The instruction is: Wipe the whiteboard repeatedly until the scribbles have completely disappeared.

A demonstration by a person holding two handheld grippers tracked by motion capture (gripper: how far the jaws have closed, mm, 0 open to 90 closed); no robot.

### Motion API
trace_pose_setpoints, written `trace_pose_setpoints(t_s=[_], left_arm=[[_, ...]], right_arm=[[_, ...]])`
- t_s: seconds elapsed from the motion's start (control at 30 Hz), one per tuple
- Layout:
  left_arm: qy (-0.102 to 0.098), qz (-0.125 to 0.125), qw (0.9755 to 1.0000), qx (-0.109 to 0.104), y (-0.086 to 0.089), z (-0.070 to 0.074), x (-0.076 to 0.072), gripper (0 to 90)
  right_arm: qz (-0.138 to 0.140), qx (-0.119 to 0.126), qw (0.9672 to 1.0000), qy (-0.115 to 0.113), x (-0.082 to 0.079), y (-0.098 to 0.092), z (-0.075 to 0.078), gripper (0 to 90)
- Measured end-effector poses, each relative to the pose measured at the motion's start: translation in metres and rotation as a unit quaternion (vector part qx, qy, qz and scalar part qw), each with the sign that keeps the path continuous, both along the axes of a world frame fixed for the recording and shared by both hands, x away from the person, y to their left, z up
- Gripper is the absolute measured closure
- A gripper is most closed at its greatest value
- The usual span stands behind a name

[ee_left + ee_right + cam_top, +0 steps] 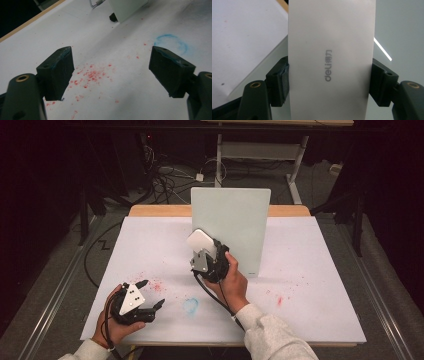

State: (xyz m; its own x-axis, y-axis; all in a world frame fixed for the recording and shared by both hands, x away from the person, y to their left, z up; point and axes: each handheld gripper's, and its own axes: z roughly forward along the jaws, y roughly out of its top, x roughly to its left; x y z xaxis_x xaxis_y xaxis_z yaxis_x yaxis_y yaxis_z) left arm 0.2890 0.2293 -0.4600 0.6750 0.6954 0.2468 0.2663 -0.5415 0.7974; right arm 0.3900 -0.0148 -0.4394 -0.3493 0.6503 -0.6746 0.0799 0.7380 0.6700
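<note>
The left gripper rests low on the white surface, held in the person's left hand, its jaws spread wide with nothing between them. In the left gripper view, a scatter of red specks lies on the surface just ahead of and between those jaws, and a faint blue ring smudge sits ahead of the jaw on that view's right. Further right, the right gripper is raised off the surface in the person's right hand, clenched on a white eraser block. In the right gripper view the block stands between the two jaws, printed "deli". Just beyond this gripper an upright pale whiteboard stands on the surface.
</note>
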Motion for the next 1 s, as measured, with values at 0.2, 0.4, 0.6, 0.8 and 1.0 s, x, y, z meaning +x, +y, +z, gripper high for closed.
trace_pose_setpoints(t_s=[0.2, 0.4, 0.6, 0.8, 1.0], left_arm=[[0.002, 0.0, 1.0, 0.0, -0.001, -0.001, 0.001, 19.3], [0.007, 0.003, 1.0, -0.003, 0.0, -0.003, 0.003, 19.2], [0.009, 0.007, 0.9999, -0.006, 0.001, -0.004, 0.005, 19.2], [0.005, 0.008, 1.0, -0.004, 0.002, -0.004, 0.006, 19.3], [0.006, 0.008, 0.9999, -0.004, 0.002, -0.005, 0.006, 19.3]], right_arm=[[0.009, -0.011, 0.9998, 0.012, -0.004, -0.002, -0.009, 30.9], [-0.013, 0.021, 0.9997, -0.005, 0.004, -0.029, 0.014, 30.9], [-0.033, 0.062, 0.9975, -0.007, 0.009, -0.061, 0.032, 31.0], [-0.05, 0.083, 0.9952, -0.006, 0.009, -0.085, 0.035, 31.0], [-0.061, 0.093, 0.9938, -0.004, 0.008, -0.103, 0.034, 31.0]])
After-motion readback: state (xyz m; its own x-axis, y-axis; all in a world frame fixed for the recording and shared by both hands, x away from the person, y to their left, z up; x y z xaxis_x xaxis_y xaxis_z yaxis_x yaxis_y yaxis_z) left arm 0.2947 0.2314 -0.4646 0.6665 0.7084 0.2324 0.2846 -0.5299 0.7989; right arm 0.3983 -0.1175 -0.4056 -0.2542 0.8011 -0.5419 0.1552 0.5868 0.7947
